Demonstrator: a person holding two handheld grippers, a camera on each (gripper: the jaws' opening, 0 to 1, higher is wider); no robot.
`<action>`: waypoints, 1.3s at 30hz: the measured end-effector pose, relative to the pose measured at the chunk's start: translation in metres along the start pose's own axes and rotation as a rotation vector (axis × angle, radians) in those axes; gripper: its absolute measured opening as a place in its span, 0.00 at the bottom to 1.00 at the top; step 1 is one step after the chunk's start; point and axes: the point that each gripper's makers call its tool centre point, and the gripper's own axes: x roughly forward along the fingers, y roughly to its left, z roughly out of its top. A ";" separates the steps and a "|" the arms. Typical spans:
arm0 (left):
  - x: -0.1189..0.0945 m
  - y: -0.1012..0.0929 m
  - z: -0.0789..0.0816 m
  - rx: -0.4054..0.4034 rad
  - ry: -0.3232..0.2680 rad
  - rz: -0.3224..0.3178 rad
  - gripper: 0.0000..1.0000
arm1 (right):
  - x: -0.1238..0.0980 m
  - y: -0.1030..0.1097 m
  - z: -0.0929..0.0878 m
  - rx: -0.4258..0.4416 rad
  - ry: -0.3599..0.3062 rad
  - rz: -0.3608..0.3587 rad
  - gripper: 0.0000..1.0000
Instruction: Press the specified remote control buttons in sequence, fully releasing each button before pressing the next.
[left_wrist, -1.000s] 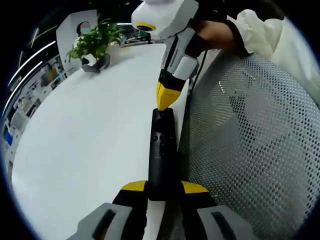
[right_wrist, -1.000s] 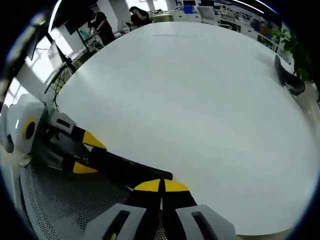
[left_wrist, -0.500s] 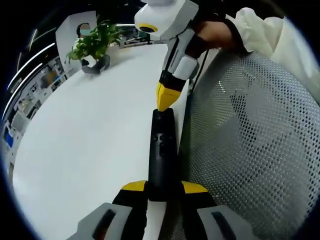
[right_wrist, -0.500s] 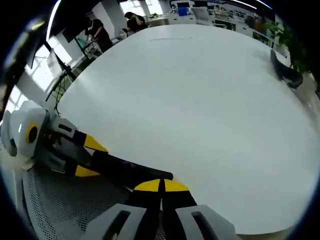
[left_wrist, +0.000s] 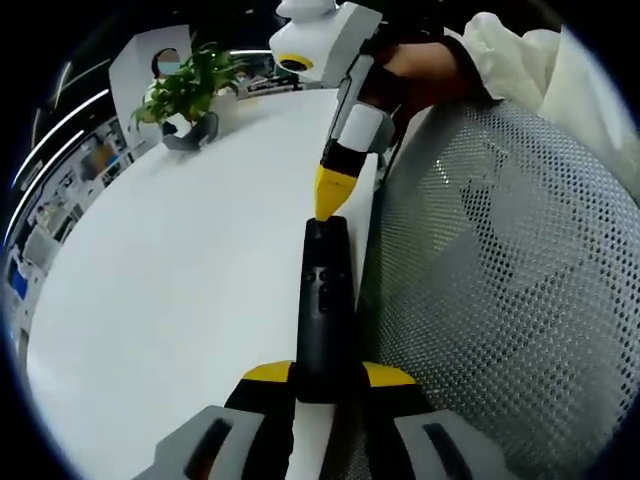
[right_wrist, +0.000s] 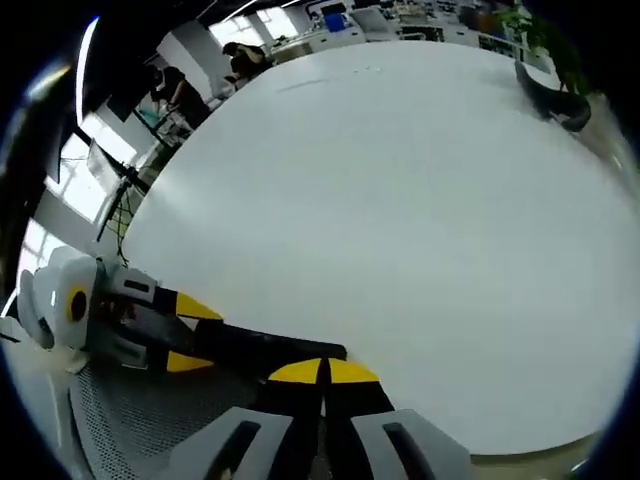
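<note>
A slim black remote (left_wrist: 325, 300) with small buttons on its top lies lengthwise between the yellow-tipped jaws of my left gripper (left_wrist: 328, 375), which is shut on its near end. My right gripper (left_wrist: 330, 195) comes down from above, shut, with its yellow tip at the remote's far end; I cannot tell whether it touches. In the right gripper view my right gripper (right_wrist: 322, 372) is shut right over the remote (right_wrist: 250, 345), and my left gripper (right_wrist: 190, 335) holds the remote from the left.
A round white table (left_wrist: 180, 260) lies under and left of the remote. A potted plant (left_wrist: 185, 90) stands at its far edge. A grey mesh chair back (left_wrist: 490, 300) stands to the right. People (right_wrist: 240, 60) stand beyond the table (right_wrist: 400, 200).
My right gripper has tilted and its body has risen slightly, while its tip stays at the remote's far end. The left gripper and remote have held still.
</note>
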 end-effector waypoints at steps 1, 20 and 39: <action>0.000 0.000 0.000 0.002 -0.001 0.000 0.24 | 0.001 0.002 0.000 -0.006 0.003 0.007 0.00; 0.002 0.002 0.001 0.003 -0.017 0.004 0.24 | 0.006 0.011 -0.001 -0.044 0.026 0.030 0.00; 0.002 0.003 0.001 0.006 -0.020 0.004 0.25 | 0.007 0.010 -0.001 -0.159 0.034 -0.011 0.00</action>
